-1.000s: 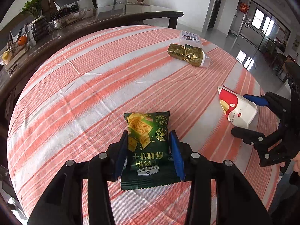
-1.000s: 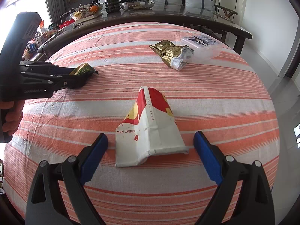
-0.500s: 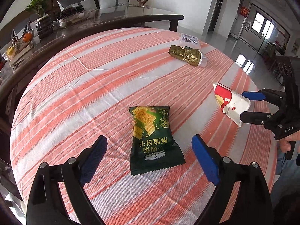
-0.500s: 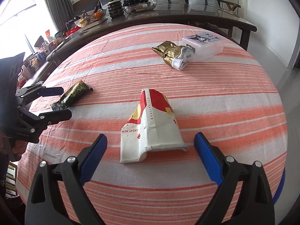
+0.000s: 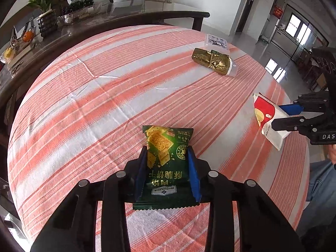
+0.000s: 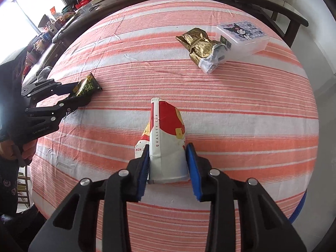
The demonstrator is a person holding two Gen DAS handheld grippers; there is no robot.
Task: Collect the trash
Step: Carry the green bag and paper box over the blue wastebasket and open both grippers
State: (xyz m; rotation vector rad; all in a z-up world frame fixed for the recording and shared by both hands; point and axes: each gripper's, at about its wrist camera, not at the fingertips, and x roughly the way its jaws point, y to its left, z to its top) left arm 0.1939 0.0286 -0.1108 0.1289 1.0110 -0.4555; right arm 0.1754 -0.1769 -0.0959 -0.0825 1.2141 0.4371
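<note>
Striped tablecloth lies bare between both wrappers.

The crushed paper cup is showing "QUALITY CUP" along its seam and "NEW" at its lower left edge. The right gripper's black body is carrying the letters "DAS", cut off by the picture edge. The green cracker packet is bearing Chinese characters, seen upside down.

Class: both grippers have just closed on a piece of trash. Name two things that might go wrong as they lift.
1. The right gripper pinches the crushed paper cup near one end; the flattened cup may buckle or slip out.
2. The left gripper squeezes the green wrapper by its edges; the slick, puffy pack might pop free and drop back onto the striped cloth.
</note>
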